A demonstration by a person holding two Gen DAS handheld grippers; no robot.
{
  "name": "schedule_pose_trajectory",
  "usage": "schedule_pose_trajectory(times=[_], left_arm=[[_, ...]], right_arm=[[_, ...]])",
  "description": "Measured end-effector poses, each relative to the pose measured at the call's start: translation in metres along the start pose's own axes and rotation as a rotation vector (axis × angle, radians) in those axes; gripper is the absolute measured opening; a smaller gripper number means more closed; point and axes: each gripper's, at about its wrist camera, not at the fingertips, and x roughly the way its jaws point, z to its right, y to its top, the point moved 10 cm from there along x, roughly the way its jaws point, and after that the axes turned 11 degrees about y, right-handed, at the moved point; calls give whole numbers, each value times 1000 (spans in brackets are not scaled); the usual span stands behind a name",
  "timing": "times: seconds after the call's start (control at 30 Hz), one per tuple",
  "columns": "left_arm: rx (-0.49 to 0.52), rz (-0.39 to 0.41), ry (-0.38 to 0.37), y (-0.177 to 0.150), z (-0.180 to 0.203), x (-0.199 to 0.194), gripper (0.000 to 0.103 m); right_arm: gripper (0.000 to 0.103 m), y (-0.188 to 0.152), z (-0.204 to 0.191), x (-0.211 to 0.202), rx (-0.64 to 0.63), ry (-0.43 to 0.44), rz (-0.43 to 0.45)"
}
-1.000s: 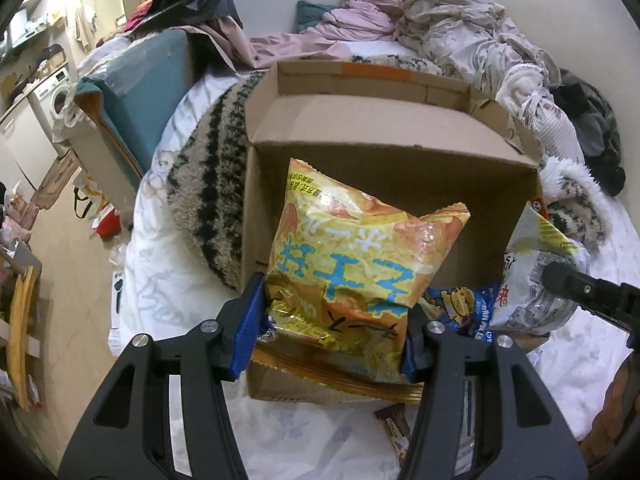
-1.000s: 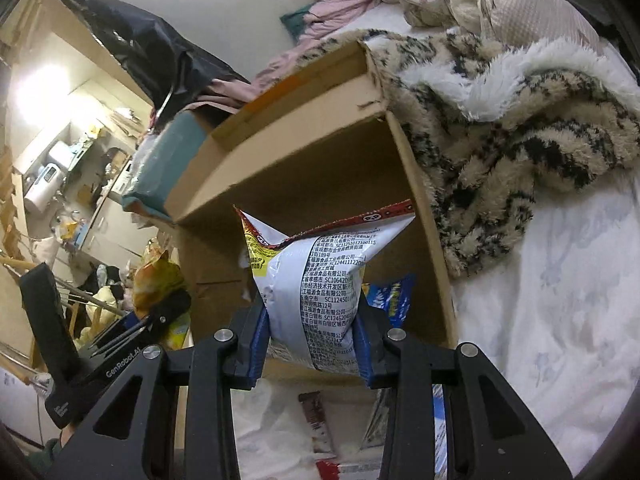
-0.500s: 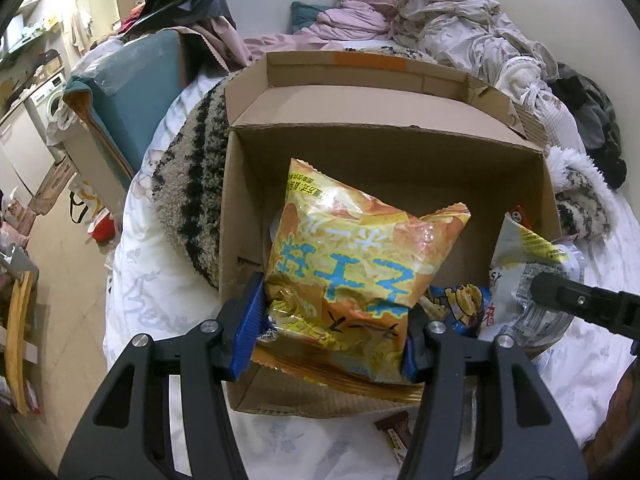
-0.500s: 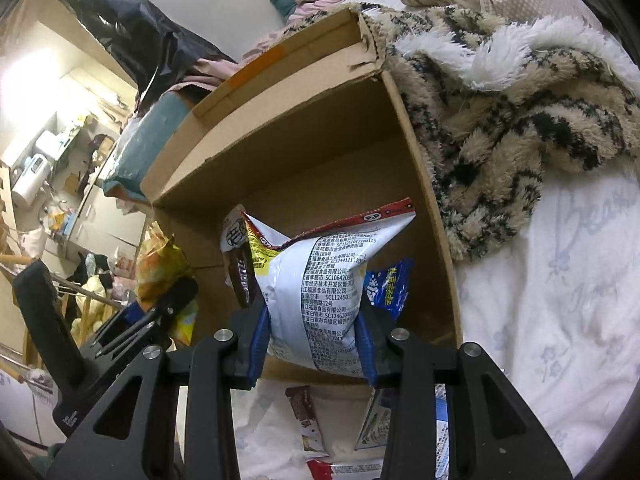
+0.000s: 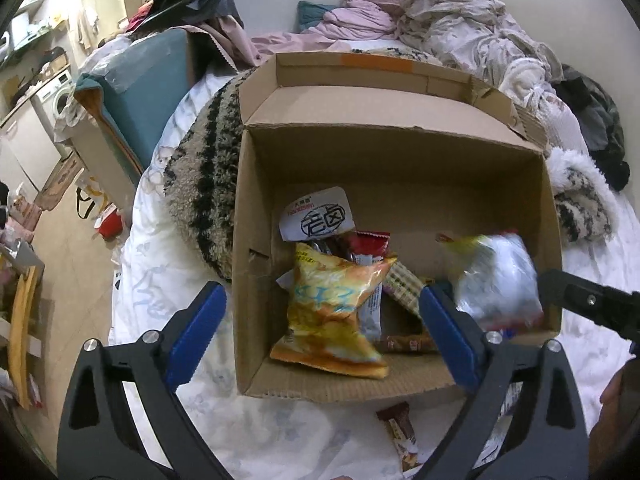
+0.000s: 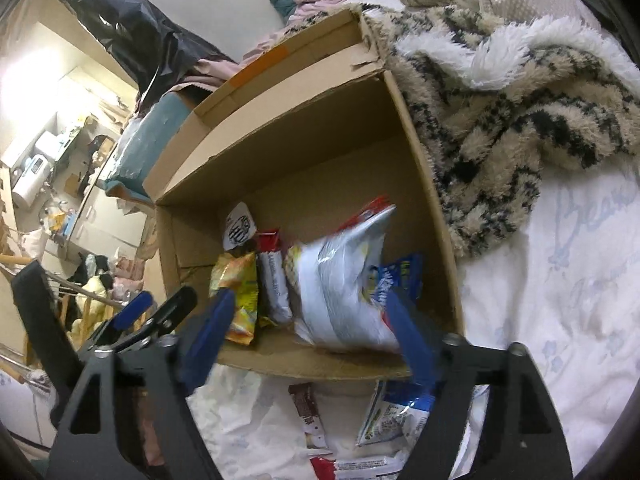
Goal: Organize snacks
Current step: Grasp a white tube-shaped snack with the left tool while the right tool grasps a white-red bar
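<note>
Left tool (image 5: 322,324) spread wide, jaws just opened, nothing pinched; orange-yellow crinkly snack bag (image 5: 332,312) lying loose between them on the floor of the open brown cardboard box (image 5: 400,184). Right tool (image 6: 308,334) likewise spread, jaws just opened, pressing on nothing; white plastic snack bag with red top edge (image 6: 340,280), blurred and perhaps not yet settled, inside the same box toward its right wall. Also in the box: white round-cornered packet with black characters (image 5: 318,218) near the back, red-and-white wrapper (image 6: 272,272) upright in the middle, blue packet (image 6: 400,276) by the right wall. Outside, on the white printed bedsheet (image 6: 560,280): brown chocolate-bar wrapper (image 5: 400,426) just before the box's front wall.
</note>
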Motion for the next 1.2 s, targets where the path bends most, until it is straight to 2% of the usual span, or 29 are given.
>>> schedule_pose_trajectory(times=[0.27,0.57,0.73,0.93,1.07,1.2], left_arm=[[-1,1,-18,-6,-3,-13,96],[-29,-20,-23,-24,-23,-37,96],[-69,-66,-16,-50,-39,-45,96],[-121,-124,12,-80,-61,-52,96],[-144,-186,12,-102,-67,-51,96],[-113,-277,-12,-137,-56,-45,96]], right_arm=[[83,-11,0,-8,32,14,-14],[83,-24,-9,-40,22,18,5],[83,-46,3,-55,103,19,4],[83,-66,12,-65,141,-3,-7],[83,-81,20,-68,178,-19,-22],[83,-91,25,-70,198,-24,-41]])
